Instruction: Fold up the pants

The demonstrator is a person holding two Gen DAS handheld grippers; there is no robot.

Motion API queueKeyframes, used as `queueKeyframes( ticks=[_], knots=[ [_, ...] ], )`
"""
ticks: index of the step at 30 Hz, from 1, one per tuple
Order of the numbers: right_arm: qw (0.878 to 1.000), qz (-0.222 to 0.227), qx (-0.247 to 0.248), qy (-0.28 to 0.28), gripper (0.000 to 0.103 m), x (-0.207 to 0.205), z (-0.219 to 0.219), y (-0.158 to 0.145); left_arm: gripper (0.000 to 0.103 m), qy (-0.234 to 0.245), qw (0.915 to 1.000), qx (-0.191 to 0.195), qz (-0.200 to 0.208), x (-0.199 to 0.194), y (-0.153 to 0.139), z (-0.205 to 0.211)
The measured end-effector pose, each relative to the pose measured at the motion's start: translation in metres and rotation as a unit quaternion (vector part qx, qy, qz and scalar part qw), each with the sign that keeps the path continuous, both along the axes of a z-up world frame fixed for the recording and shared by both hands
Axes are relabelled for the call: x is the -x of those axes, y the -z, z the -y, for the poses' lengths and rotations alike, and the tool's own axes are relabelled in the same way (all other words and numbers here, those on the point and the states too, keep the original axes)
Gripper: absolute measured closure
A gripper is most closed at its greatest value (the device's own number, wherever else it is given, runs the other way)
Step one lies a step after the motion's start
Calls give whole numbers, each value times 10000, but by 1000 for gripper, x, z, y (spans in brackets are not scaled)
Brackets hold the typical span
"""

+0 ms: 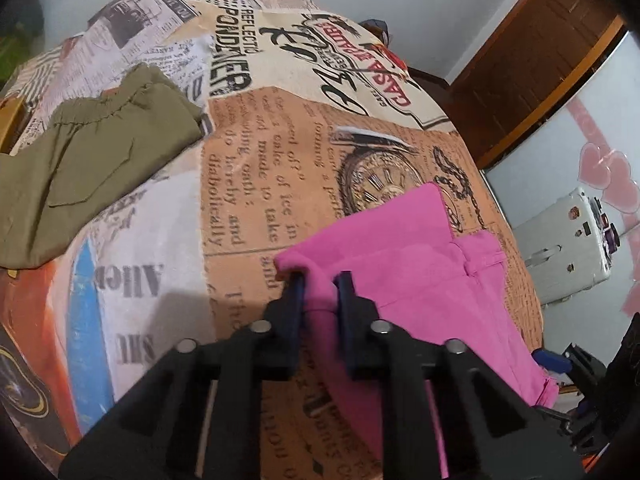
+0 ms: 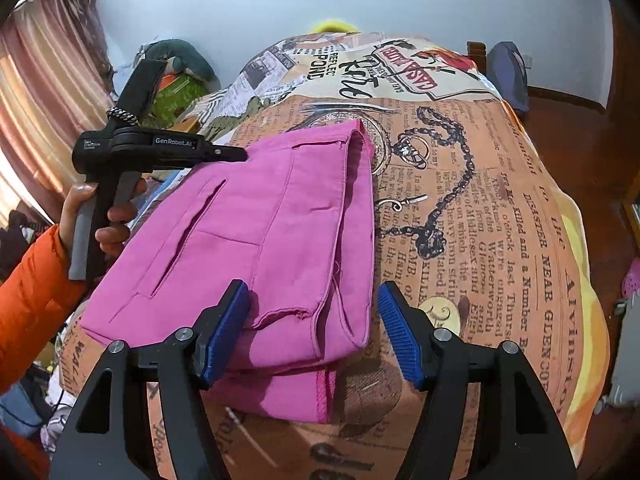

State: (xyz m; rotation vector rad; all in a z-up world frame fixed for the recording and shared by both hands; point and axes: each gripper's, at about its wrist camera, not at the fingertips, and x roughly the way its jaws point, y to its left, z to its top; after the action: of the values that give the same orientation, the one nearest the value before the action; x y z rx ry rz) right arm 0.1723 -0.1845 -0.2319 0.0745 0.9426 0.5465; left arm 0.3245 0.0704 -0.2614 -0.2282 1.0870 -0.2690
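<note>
Bed under a newsprint-pattern cover, matte printed fabric, text and pocket-watch graphics. Pink pants lie flat on the cover, folded into a rough rectangle; long axis runs from the near bed edge away toward the far end in the right wrist view, hems at the near end, smooth woven cloth with stitched seams and a slit pocket. Olive garment, crumpled, elastic waist, well apart from the pants toward the far left. Left gripper pinching a bunched fold at the pants' edge, pads pressed on cloth. Right gripper spread, ribbed blue pads over the pants' near end, not pressing. Hand, orange sleeve, holds the left handle beside the pants.
</note>
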Motion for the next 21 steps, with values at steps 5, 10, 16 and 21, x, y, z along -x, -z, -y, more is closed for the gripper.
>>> queueKeyframes(
  ticks=[5, 10, 16, 21],
  knots=[
    [9997, 57, 253, 4, 37, -16, -1, 0, 91, -144, 9989, -399, 204, 20, -10, -9],
    [9974, 283, 658, 69, 37, -27, -4, -7, 91, -532, 9949, -782, 338, 57, -22, -22],
    [9965, 471, 692, 10, 37, -26, -9, -21, 91, -1160, 9883, -889, 442, 113, -34, -36],
    [9962, 578, 628, -156, 37, -16, -21, -30, 91, -1384, 9855, -871, 452, 153, -37, -38]
  ],
)
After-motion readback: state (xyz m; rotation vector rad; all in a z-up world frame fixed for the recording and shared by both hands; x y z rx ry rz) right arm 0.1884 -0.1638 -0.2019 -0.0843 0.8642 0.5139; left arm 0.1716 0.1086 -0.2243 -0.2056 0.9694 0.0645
